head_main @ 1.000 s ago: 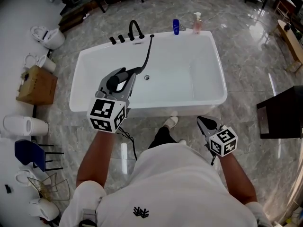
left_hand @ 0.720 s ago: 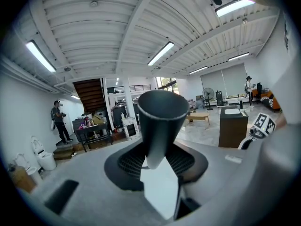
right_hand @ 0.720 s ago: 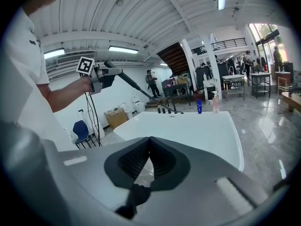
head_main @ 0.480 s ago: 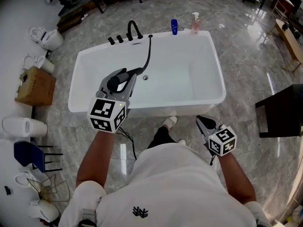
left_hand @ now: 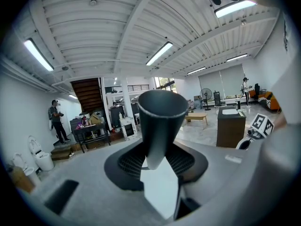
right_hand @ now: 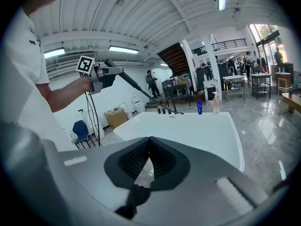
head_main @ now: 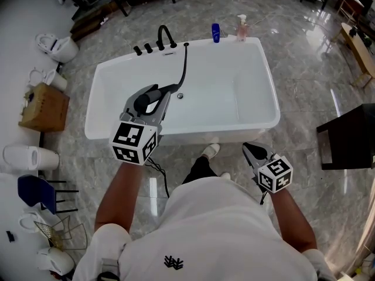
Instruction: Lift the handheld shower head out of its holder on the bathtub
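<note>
Glossy grey marble floor [head_main: 304,69] with a white bathtub [head_main: 273,92] standing on it, upper middle of the head view.
Along the left edge the floor carries white toilets [head_main: 58,47], a cardboard box [head_main: 44,107] and a blue chair [head_main: 34,190]. A wire basket [head_main: 58,230] sits at lower left, and a dark cabinet [head_main: 350,139] stands at the right edge. On the tub's far rim, near the top, sit a black faucet [head_main: 167,37] with black knobs [head_main: 149,47], a blue bottle [head_main: 217,33] and a pink bottle [head_main: 241,28].
</note>
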The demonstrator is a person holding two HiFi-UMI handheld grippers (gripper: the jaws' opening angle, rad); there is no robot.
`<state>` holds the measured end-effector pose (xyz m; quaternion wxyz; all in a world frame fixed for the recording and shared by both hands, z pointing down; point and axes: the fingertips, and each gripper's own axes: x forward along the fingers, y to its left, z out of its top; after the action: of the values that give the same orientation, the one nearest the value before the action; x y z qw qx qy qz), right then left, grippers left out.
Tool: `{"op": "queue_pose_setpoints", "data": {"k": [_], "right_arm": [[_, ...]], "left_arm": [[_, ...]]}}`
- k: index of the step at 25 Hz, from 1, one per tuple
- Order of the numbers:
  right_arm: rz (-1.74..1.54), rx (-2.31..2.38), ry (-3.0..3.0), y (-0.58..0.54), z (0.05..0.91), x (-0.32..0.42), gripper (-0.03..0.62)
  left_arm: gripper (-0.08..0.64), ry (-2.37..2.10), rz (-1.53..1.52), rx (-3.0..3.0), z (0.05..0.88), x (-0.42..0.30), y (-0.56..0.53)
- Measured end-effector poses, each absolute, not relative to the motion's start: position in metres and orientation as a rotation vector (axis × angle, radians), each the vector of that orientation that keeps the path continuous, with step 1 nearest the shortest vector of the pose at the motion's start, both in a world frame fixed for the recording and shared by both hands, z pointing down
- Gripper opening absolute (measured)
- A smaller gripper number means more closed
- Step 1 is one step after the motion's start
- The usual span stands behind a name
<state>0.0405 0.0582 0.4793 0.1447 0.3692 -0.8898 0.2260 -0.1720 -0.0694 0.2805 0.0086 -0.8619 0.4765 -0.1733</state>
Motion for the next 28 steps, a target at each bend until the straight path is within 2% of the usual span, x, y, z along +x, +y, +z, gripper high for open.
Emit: {"op": "queue_pose_setpoints", "data": {"k": [28], "right_arm": [[0.600, 1.063, -2.564, 0.0547, 0.4793, 0.0402, 0.011]], "left_arm": [[0.138, 1.447, -0.570, -2.718, 0.2865, -0.1614, -0.0678]]}}
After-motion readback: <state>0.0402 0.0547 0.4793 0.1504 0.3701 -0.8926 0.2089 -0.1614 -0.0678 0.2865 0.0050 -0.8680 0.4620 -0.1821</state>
